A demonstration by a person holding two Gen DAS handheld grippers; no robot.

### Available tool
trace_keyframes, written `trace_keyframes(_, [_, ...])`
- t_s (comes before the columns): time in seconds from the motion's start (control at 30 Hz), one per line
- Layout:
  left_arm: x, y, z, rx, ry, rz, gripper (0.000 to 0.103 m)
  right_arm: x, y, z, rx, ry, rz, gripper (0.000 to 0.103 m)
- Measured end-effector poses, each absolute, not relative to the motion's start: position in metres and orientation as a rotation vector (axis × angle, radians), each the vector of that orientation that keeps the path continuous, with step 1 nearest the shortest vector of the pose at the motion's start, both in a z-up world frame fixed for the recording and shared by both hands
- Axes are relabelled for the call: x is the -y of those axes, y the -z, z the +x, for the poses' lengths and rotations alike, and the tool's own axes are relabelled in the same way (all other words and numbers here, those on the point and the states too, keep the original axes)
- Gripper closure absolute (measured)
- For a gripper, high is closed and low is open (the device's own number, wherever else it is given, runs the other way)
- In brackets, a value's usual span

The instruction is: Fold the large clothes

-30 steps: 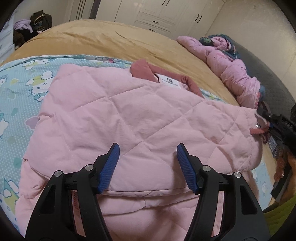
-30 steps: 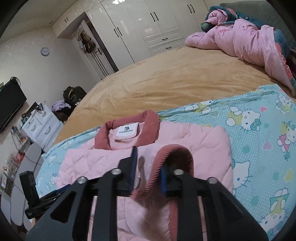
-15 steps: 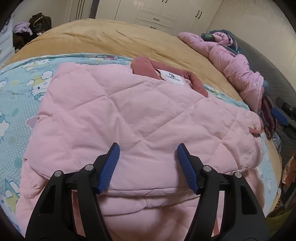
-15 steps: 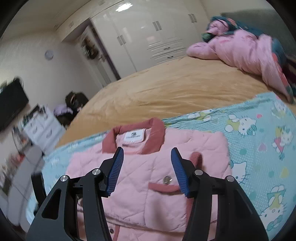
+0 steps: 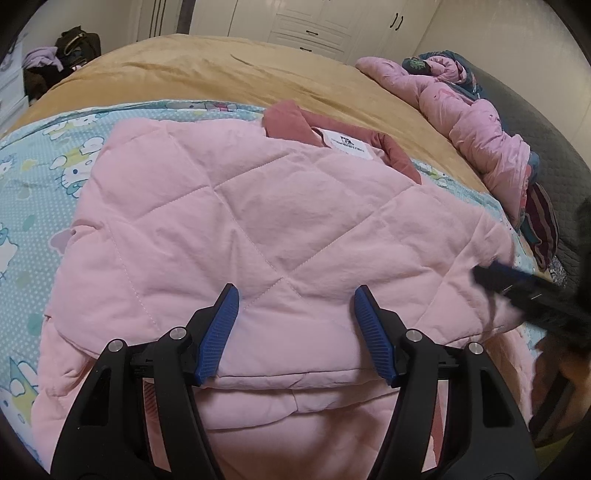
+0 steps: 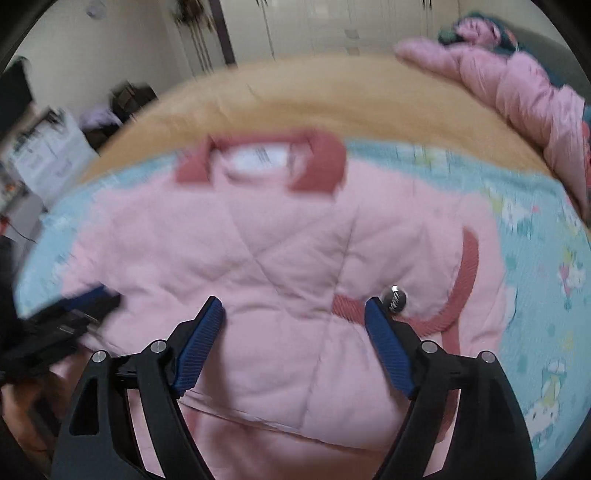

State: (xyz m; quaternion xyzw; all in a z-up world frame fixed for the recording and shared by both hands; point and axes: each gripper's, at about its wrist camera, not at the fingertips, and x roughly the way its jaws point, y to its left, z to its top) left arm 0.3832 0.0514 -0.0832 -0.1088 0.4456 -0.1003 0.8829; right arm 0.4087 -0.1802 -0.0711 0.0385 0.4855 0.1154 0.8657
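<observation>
A pink quilted jacket (image 5: 258, 229) with a dark pink collar (image 5: 291, 120) lies on the bed, its sides folded in over the middle. It also shows in the blurred right wrist view (image 6: 280, 258), with a dark pink cuff (image 6: 461, 284) and a metal snap (image 6: 394, 298) on top. My left gripper (image 5: 295, 306) is open and empty just above the jacket's lower part. My right gripper (image 6: 293, 314) is open and empty over the same area; it appears in the left wrist view at the right edge (image 5: 517, 291).
The jacket rests on a light blue cartoon-print sheet (image 5: 44, 155) over a tan bedspread (image 5: 221, 74). A heap of pink bedding (image 5: 472, 118) lies at the far right. White wardrobes (image 5: 314, 18) stand behind the bed; a bag and clutter (image 5: 70, 48) sit far left.
My right gripper has let go of the dark pink cuff, opened, and swung down and left over the jacket. The cuff now lies on the jacket. My left gripper has barely moved.
</observation>
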Motion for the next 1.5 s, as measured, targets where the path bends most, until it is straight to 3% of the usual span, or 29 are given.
trace_keyframes(0.23, [-0.049,0.087,0.383,-0.930,0.208,-0.218,0.046,0.181,0.093,0.411,-1.022,-0.218,0.114,0.022])
trace_keyframes(0.5, [-0.052,0.084,0.382,-0.929,0.219,-0.237,0.046,0.196,0.071,0.396,-0.995,-0.211,0.260,0.021])
trace_keyframes(0.6, [-0.050,0.082,0.382,-0.924,0.230,-0.237,0.041,0.201,0.060,0.388,-0.960,-0.218,0.290,0.015])
trace_keyframes(0.77, [-0.045,0.075,0.381,-0.926,0.233,-0.216,0.031,0.211,0.047,0.373,-0.919,-0.224,0.340,0.015])
trace_keyframes(0.97, [-0.043,0.065,0.377,-0.920,0.223,-0.221,0.010,0.217,0.036,0.362,-0.886,-0.220,0.365,0.011])
trace_keyframes(1.0, [-0.043,0.063,0.377,-0.913,0.219,-0.226,0.009,0.217,0.033,0.361,-0.876,-0.220,0.364,0.004])
trace_keyframes(1.5, [-0.049,0.029,0.363,-0.874,0.173,-0.216,0.009,0.223,-0.004,0.335,-0.754,-0.220,0.348,0.004])
